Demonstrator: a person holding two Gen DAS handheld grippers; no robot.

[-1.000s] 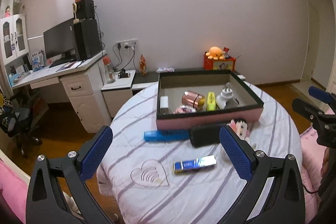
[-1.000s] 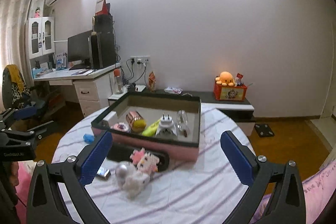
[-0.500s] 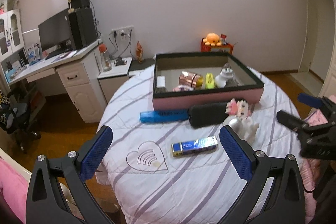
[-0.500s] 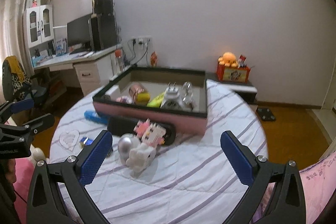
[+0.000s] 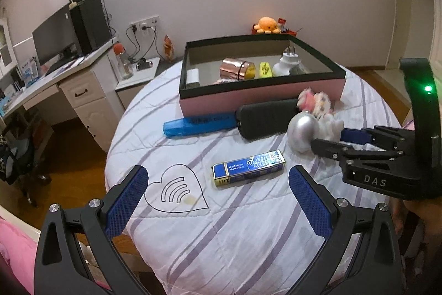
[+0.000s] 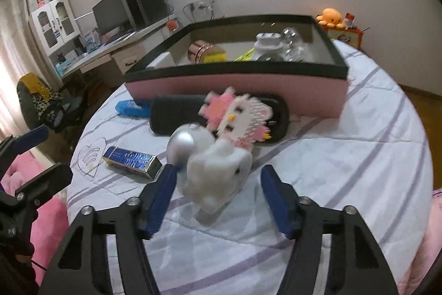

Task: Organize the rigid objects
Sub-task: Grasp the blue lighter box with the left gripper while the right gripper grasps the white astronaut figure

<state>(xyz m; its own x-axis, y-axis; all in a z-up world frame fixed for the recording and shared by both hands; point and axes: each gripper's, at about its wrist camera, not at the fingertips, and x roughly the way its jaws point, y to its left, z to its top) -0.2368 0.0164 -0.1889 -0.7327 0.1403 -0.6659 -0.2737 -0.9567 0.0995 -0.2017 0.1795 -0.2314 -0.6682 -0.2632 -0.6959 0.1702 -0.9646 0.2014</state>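
A pink box with a black rim [image 5: 262, 98] [image 6: 234, 87] stands on the round table and holds a copper can, a yellow item and a white plug. In front of it lie a blue case [image 5: 199, 123], a black case [image 5: 265, 118], a blue and gold box [image 5: 248, 167] [image 6: 132, 159], a silver ball [image 5: 302, 132] [image 6: 182, 143], a white plush [image 6: 218, 179] and a pink and white toy [image 6: 237, 115]. My right gripper [image 6: 218, 184] is open, its fingers either side of the white plush. My left gripper [image 5: 218, 192] is open and empty above the table's near side.
The table has a white striped cloth with a heart mark [image 5: 176, 190]. A white desk with a monitor [image 5: 55, 38] stands at the left. An orange octopus plush [image 5: 266, 24] sits behind the box. A pink surface [image 6: 49, 212] lies beside the table.
Both grippers have moved down and closer to the table. The right gripper has come in around the white plush and the silver ball.
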